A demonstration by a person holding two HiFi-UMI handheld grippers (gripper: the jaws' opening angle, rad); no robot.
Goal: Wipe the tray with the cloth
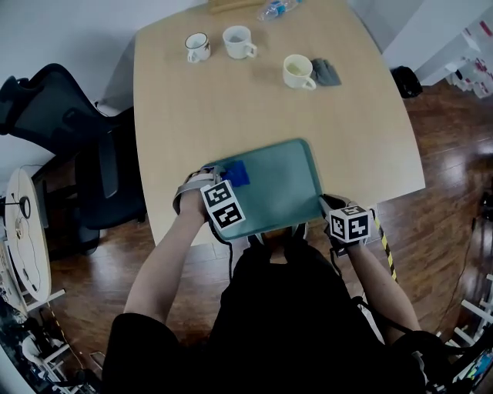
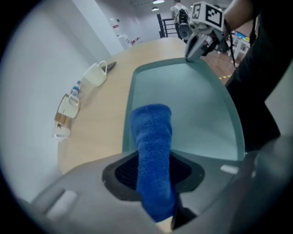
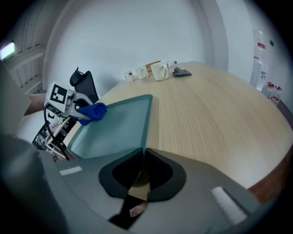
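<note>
Along the near edge of the table (image 1: 231,100) lies the tray (image 1: 289,181), its near side reaching the table's rim right in front of the person. A wide stretch of bare top lies open between the tray and the far end. The table is pale wood grain with rounded corners, and it stands on a dark plank floor (image 1: 447,154). One black mesh-backed office chair (image 1: 69,131) stands close to the table's left side. The tray is teal, smooth and shallow, a rounded rectangle with a raised lip. Its surface is bare apart from the near left corner. The left gripper (image 2: 153,171) pinches the cloth (image 2: 151,137) there, a blue, fuzzy roll that sticks out past the jaws and rests on the tray floor just inside the lip. The right gripper (image 3: 143,160) has its jaws pressed together on the tray's lip at the near right corner. Three pale mugs stand at the far end: two side by side, (image 1: 197,47) and (image 1: 239,41), and one apart to the right (image 1: 298,71). A small crumpled grey rag (image 1: 326,71) touches the third mug. One clear plastic bottle (image 1: 277,9) lies at the far edge.
</note>
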